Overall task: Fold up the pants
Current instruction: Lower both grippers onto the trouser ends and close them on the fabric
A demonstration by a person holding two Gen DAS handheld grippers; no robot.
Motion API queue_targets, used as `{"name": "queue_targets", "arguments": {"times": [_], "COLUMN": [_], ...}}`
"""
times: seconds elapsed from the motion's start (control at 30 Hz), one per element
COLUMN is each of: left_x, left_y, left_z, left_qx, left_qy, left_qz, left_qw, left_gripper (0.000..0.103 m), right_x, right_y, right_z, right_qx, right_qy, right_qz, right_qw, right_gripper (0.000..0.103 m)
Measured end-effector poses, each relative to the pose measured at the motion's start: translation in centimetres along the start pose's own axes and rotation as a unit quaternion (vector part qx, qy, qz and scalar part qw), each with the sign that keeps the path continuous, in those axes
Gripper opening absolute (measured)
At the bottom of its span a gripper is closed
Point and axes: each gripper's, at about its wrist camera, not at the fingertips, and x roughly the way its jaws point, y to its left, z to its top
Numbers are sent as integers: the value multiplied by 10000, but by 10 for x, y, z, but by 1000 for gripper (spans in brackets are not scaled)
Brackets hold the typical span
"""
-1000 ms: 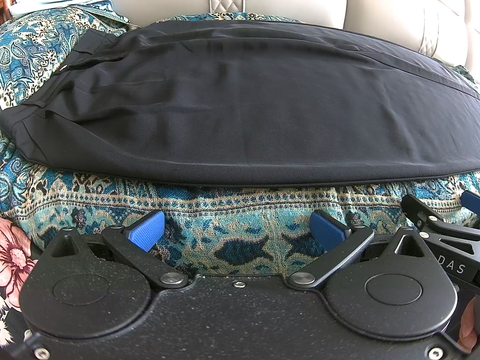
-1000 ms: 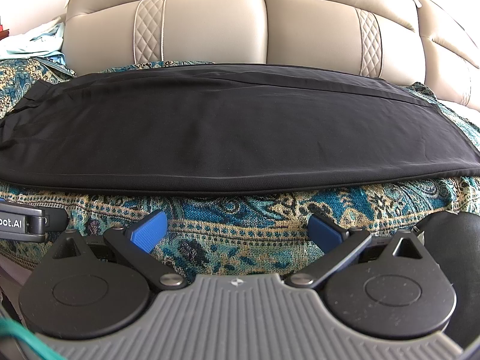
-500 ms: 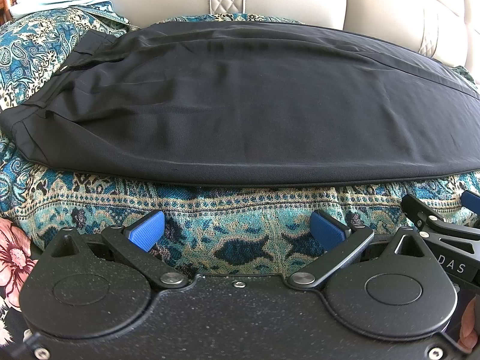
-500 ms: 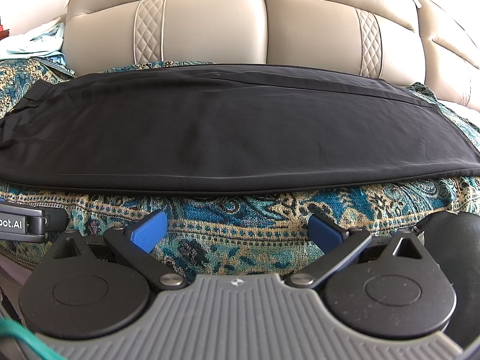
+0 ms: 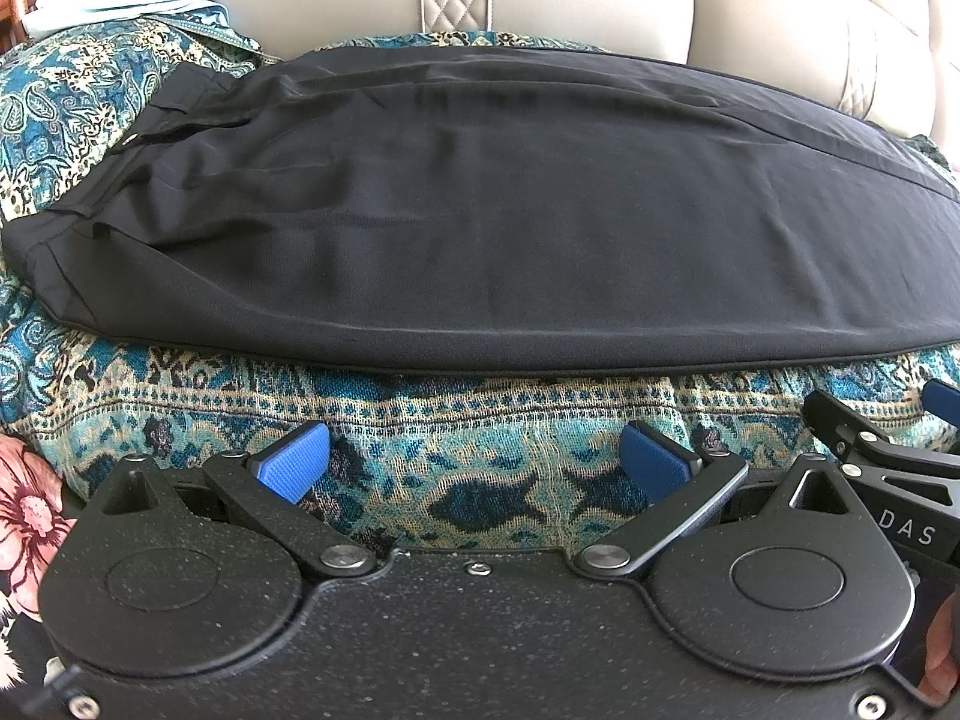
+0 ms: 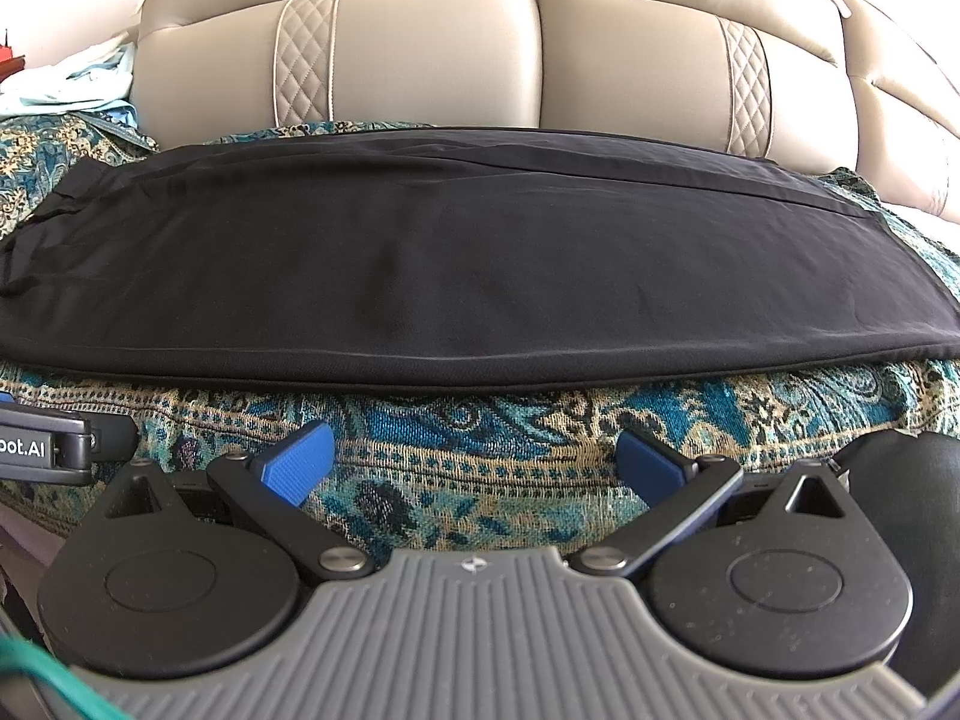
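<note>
**Pants lie crosswise ahead of both tools**

Pants (image 5: pixel 510 210) rest flat on the patterned throw (image 5: pixel 480 420) covering the sofa seat, their long axis running left to right, waistband (image 5: pixel 156 138) at the left end and the leg hems toward the right. Left tool (image 5: pixel 474 459) and right tool (image 6: pixel 474 456) both hover just short of the near edge, blue pads spread wide, holding nothing. Judging by position, the left tool sits nearer the waistband, the right nearer the hems.
</note>
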Motion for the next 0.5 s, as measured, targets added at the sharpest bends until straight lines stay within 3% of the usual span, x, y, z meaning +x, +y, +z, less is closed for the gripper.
{"name": "queue_targets", "arguments": {"times": [0.3, 0.43, 0.5], "left_x": [-3, -4, -11], "left_y": [0, 6, 13], "left_z": [5, 16, 25], "left_qx": [-23, -76, -124], "left_qy": [73, 378, 297], "left_qz": [47, -12, -141], "left_qw": [10000, 9993, 9994], "left_gripper": [103, 103, 103], "right_x": [1, -2, -7], "right_y": [-1, -7, -10], "right_z": [0, 9, 13], "right_qx": [29, 267, 392], "right_qy": [75, 188, 76], "right_qz": [30, 296, 433], "right_qw": [10000, 9990, 9983], "right_gripper": [103, 103, 103]}}
